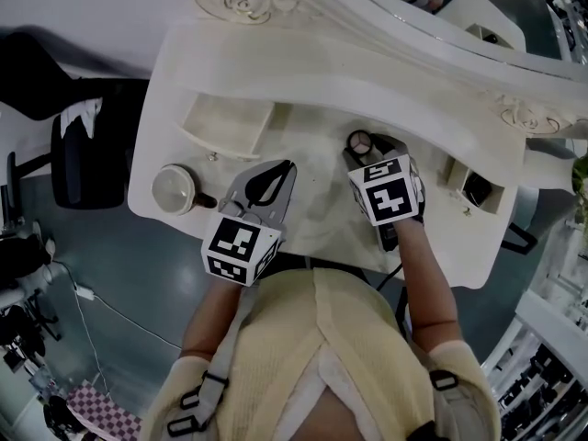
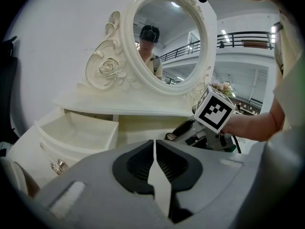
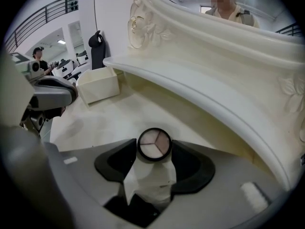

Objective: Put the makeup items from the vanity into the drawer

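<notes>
1. Broadly, the white vanity table (image 1: 317, 205) spreads under and ahead of both tongs. It carries everything, so the work happens at its front edge, near the person.
2. Beyond both tongs rises the oval mirror (image 2: 167, 37), a fixed backdrop with no part in the job.
3. Ahead and to the left of the left tongs (image 2: 155, 144), the drawer (image 1: 225, 125) is pulled out and looks bare inside. It probably stands open to serve as the drop-off spot.
4. The left tongs are closed together with nothing between them, just short of the drawer. They seem to be idle, kept out of the other arm's way.
5. Left of the left tongs, at the table's edge, sits a round pale item (image 1: 175, 189) that I cannot identify.
6. The right tongs (image 3: 153, 149) tilt steeply down at the table's middle, their pads meeting both sides of the round compact (image 3: 154, 143). That angle suits pinching a low disc by its rim.
7. The compact, three shades showing, lies at the tips and far right of the drawer. Whether it has left the table I cannot tell.
</notes>
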Action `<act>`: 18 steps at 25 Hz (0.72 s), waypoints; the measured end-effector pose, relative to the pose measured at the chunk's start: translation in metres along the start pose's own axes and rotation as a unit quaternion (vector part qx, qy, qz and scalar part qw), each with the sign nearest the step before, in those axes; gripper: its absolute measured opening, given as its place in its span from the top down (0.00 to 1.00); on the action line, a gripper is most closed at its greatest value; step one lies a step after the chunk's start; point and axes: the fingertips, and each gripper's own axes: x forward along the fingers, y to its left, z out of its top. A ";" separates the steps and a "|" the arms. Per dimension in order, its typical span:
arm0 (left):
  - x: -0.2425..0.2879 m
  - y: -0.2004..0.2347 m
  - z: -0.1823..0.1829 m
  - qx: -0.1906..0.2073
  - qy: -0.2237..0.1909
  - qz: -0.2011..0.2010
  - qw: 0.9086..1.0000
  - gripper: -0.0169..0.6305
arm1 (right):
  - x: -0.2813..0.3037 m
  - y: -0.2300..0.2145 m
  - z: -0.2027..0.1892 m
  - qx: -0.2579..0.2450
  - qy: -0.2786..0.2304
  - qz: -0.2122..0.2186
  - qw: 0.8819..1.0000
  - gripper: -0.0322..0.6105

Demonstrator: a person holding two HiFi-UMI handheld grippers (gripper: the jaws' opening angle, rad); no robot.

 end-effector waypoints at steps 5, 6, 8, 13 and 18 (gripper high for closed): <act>-0.002 0.000 0.000 -0.001 0.000 0.004 1.000 0.95 | -0.002 0.005 0.003 0.002 -0.003 0.006 1.000 0.62; -0.003 0.000 0.000 -0.001 0.000 0.005 1.000 0.95 | -0.003 0.006 0.003 0.001 -0.005 0.005 1.000 0.62; -0.004 -0.001 0.000 -0.001 -0.001 0.006 1.000 0.95 | -0.003 0.006 0.003 -0.005 -0.008 0.002 1.000 0.62; -0.009 -0.003 0.000 0.000 -0.005 0.010 1.000 0.95 | -0.006 0.006 0.004 -0.016 -0.015 0.002 1.000 0.62; -0.017 -0.006 0.001 0.000 -0.013 0.017 1.000 0.95 | -0.024 0.007 0.010 -0.019 -0.035 0.005 0.999 0.62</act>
